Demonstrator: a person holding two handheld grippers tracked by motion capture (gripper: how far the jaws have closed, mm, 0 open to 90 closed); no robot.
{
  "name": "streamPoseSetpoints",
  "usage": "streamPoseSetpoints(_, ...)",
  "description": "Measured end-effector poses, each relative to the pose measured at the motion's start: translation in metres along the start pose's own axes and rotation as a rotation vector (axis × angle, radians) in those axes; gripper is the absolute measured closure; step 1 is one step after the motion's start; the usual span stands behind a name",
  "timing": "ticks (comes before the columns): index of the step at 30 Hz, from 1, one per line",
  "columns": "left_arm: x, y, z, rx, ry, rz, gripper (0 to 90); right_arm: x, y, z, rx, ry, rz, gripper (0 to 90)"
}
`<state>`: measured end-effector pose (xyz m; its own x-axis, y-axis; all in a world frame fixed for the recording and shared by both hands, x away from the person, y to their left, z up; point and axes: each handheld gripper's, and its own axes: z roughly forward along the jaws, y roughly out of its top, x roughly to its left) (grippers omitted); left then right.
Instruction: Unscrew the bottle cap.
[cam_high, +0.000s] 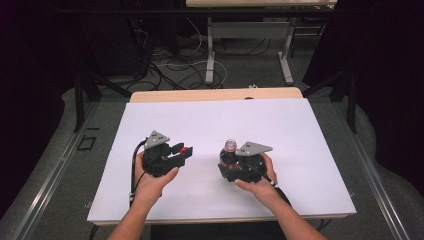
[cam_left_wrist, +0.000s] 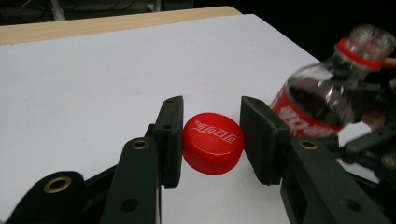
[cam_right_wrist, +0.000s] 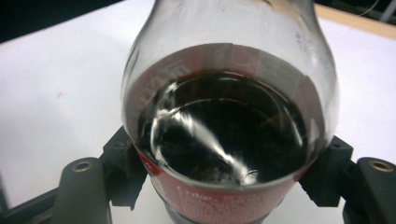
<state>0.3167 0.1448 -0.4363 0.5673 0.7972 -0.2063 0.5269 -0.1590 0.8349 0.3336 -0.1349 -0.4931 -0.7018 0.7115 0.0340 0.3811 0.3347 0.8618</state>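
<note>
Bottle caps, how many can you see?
1. The red cap is pinched between the jaws of the left gripper, away from the open cola bottle held in the right gripper. Another could hide behind the hands.

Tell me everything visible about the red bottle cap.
The red cap is a round plastic screw cap with a ribbed side and white script printed on its flat top. It is off the bottle, whose neck stands open with only a red ring left. The cap sits tilted between the black jaws of the left gripper, pressed from both sides and held above the white table, left of the bottle in the high view.
</note>
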Motion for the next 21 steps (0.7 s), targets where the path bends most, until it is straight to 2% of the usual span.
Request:
streamPoseSetpoints(6, 0.008, -0.003, -0.001, 0.004, 0.008, -0.014, 61.5, -0.019, 0.024, 0.007, -0.029, -0.051, 0.016, 28.6)
streamPoseSetpoints(8, 0.009, -0.004, -0.001, 0.007, 0.003, -0.026, 61.4, -0.024, 0.032, 0.011, -0.034, -0.059, 0.024, 28.6)
streamPoseSetpoints(11, 0.012, -0.005, -0.001, 0.002, 0.007, -0.019, 61.4, -0.032, 0.043, 0.018, -0.042, -0.064, 0.046, 28.6)
streamPoseSetpoints(16, 0.015, -0.005, -0.003, 0.0, 0.006, -0.033, 61.4, -0.043, 0.057, 0.035, -0.047, -0.094, 0.075, 28.5)
streamPoseSetpoints(21, 0.017, -0.006, -0.003, -0.008, 0.008, -0.047, 61.4, -0.054, 0.06, 0.059, -0.036, -0.122, 0.116, 28.5)
